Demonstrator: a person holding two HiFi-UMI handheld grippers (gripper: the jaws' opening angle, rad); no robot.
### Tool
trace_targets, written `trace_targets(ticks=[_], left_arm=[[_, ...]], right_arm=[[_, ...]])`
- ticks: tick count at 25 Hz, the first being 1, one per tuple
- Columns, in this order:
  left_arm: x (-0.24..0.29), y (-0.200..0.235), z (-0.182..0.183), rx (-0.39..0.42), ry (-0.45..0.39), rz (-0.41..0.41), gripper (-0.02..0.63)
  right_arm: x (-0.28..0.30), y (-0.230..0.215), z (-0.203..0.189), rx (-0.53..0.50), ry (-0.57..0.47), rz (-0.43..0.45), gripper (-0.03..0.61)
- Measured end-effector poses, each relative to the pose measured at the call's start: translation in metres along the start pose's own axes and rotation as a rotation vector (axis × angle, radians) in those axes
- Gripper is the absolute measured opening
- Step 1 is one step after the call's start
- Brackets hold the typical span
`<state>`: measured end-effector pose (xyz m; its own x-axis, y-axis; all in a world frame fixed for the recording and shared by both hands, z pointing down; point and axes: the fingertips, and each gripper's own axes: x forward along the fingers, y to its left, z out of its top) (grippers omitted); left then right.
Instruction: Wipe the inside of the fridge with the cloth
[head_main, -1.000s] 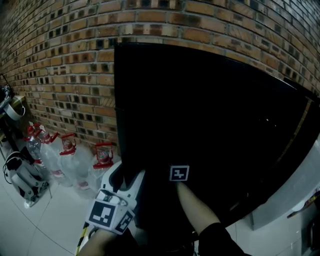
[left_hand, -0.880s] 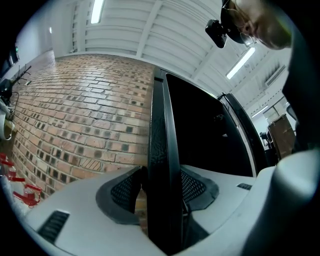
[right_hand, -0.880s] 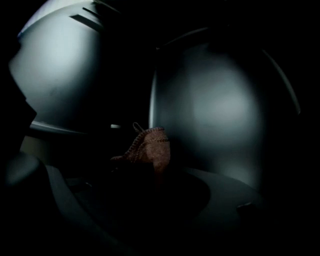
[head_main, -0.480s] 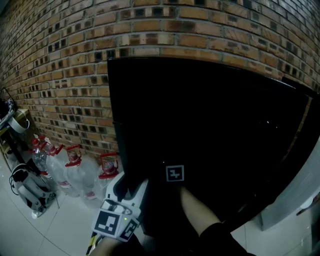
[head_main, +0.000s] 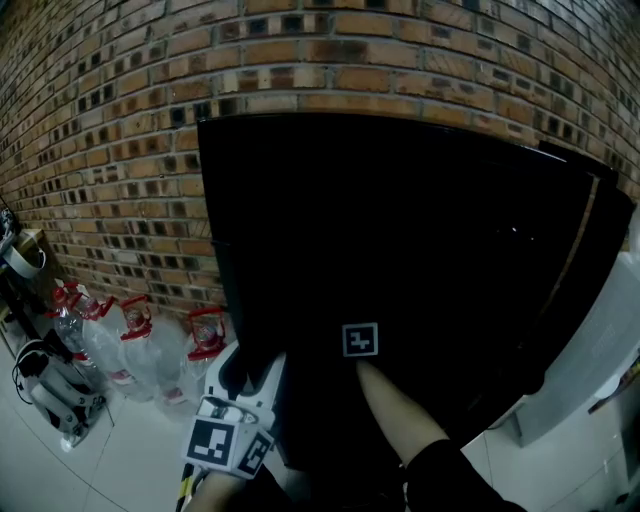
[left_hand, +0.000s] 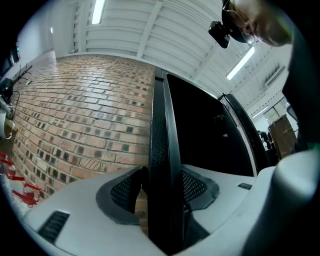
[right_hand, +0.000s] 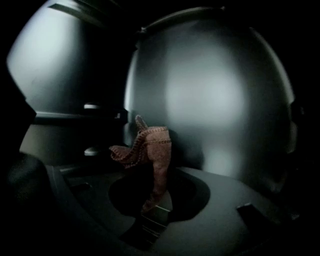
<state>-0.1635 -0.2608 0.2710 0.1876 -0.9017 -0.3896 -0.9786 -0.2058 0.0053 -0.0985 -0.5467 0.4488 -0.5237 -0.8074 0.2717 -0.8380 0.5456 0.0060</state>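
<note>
Right gripper view: the right gripper (right_hand: 155, 197) pinches the limp, light cloth (right_hand: 152, 145) by its lower end inside the fridge (right_hand: 215, 100); better gripped bunched. Left gripper (left_hand: 162, 192) clamps the fridge door (left_hand: 160, 115) edge.

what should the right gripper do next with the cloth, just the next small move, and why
Probably push the cloth forward onto the wall and begin a stroke. The right gripper is shut on the cloth inside the dark fridge. The cloth is bunched and seems just short of the wall, though contact is hard to judge. The left gripper clamps the door edge, apparently holding it open.
</note>
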Motion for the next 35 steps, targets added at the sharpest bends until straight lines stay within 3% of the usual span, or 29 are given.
trace_targets(ticks=[5, 11, 17, 21, 30, 35], left_arm=[[0.0, -0.002, 0.001, 0.018, -0.01, 0.01, 0.204], [-0.003, -0.002, 0.002, 0.012, -0.035, -0.006, 0.213], [-0.004, -0.002, 0.003, 0.003, -0.04, -0.031, 0.225], [-0.004, -0.002, 0.003, 0.0, -0.045, -0.042, 0.227], [-0.005, -0.002, 0.002, 0.006, -0.032, -0.053, 0.229], [-0.006, 0.0, 0.001, -0.008, -0.005, -0.046, 0.227]], right_arm=[[-0.019, -0.047, -0.008, 0.009, 0.022, -0.131, 0.075], [-0.038, -0.089, -0.017, 0.08, 0.025, -0.215, 0.075], [-0.052, -0.117, -0.021, 0.076, 0.046, -0.334, 0.075], [-0.062, -0.139, -0.025, 0.156, 0.029, -0.423, 0.075], [-0.065, -0.149, -0.032, 0.245, 0.022, -0.514, 0.074], [-0.076, -0.157, -0.035, 0.24, 0.064, -0.66, 0.074]])
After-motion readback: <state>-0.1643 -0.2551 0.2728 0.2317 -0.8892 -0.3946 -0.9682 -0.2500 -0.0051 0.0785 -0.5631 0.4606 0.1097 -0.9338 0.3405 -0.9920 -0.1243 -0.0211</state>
